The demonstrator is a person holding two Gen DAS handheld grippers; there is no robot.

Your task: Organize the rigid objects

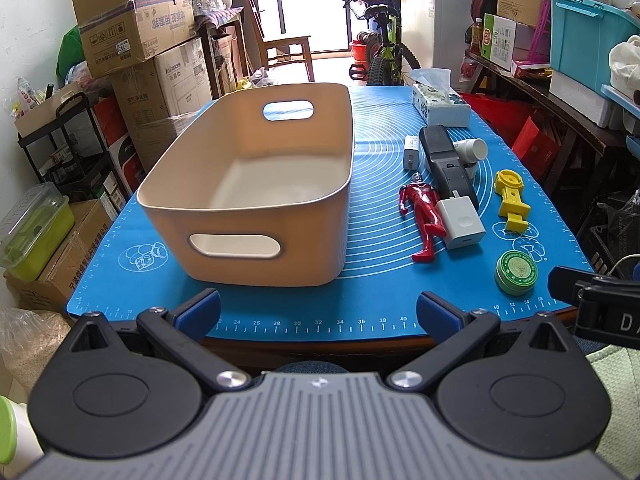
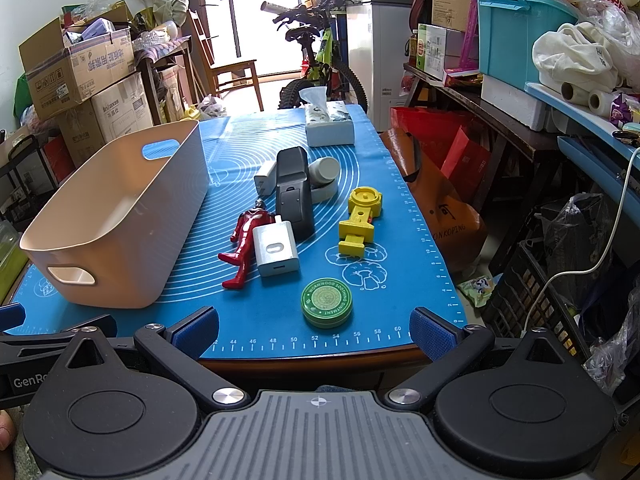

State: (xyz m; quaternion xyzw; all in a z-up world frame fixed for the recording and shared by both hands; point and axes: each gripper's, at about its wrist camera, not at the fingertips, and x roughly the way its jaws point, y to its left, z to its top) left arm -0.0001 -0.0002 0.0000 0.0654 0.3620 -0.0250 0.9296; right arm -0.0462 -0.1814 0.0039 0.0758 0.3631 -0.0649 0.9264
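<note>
An empty beige bin [image 1: 248,184] [image 2: 116,216] stands on the left of the blue mat [image 1: 372,240] [image 2: 276,320]. To its right lie a red figure [image 1: 424,216] [image 2: 246,240], a white charger cube [image 1: 460,222] [image 2: 276,254], a black remote-like device [image 1: 446,160] [image 2: 294,192], a smaller white charger [image 1: 411,153] [image 2: 265,178], a white bottle [image 1: 472,150] [image 2: 324,168], a yellow plastic part [image 1: 510,200] [image 2: 360,216] and a green ointment tin [image 1: 516,272] [image 2: 327,302]. My left gripper [image 1: 318,314] is open before the bin. My right gripper [image 2: 314,334] is open just short of the tin.
A tissue box [image 1: 440,104] [image 2: 329,124] sits at the mat's far end. Cardboard boxes [image 1: 136,32] stack at the left, shelves with a teal crate [image 2: 516,28] at the right, a bicycle [image 2: 320,60] behind the table.
</note>
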